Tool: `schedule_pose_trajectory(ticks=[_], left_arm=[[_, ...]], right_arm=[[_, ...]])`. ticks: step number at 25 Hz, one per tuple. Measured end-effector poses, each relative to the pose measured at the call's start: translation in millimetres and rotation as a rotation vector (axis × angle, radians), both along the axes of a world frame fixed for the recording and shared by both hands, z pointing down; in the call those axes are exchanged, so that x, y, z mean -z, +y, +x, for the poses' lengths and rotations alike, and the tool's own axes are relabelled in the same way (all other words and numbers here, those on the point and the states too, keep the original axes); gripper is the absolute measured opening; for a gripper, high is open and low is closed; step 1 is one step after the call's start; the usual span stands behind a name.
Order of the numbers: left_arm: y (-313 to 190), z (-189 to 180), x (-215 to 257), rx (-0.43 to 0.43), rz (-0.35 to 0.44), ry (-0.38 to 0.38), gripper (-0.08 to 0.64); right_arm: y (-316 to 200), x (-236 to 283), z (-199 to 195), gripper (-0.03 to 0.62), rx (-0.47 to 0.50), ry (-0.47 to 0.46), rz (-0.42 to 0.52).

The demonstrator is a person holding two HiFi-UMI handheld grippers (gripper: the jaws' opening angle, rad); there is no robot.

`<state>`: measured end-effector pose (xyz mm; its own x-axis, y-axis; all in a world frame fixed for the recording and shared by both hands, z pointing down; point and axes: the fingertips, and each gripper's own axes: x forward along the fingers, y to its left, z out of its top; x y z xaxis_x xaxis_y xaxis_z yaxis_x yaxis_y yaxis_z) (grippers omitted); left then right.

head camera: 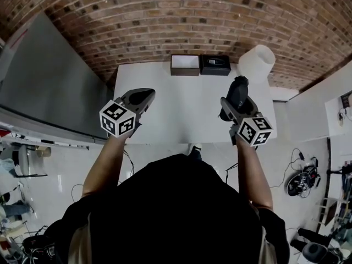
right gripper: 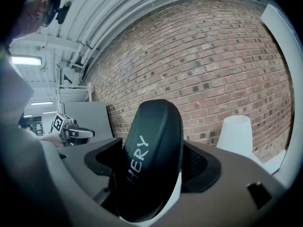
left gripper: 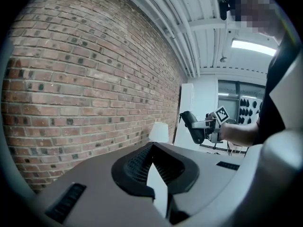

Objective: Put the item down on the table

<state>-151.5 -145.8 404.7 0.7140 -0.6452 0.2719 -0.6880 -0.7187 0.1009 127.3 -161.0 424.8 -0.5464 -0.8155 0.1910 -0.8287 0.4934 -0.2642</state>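
- One black oblong item (right gripper: 151, 160) is clamped in the right gripper (head camera: 235, 99), held above the white table (head camera: 181, 117).
- Its long axis runs out past the jaws, toward the brick wall (head camera: 165, 21).
- Left gripper (head camera: 143, 97): jaws together, nothing between them.
- At the table's far edge stand a pale-lidded box (head camera: 185, 65), a black box (head camera: 215, 64) and a white shade (head camera: 256, 63).

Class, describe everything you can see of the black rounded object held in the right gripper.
The black rounded object is smooth, matte and plastic-looking, an elongated oval with white letters "HERY" showing on one side. It stands tilted slightly, clamped between the right gripper's jaws, held over the white table and apparently clear of it.
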Motion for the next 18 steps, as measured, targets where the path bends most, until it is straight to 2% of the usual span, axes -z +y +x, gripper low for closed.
schedule_pose_trajectory(ticks=[18], left_arm=[[-70, 21, -8, 0.038, -0.023, 0.006, 0.015]], right_arm=[[-81, -7, 17, 0.383, 0.051, 0.011, -0.025]])
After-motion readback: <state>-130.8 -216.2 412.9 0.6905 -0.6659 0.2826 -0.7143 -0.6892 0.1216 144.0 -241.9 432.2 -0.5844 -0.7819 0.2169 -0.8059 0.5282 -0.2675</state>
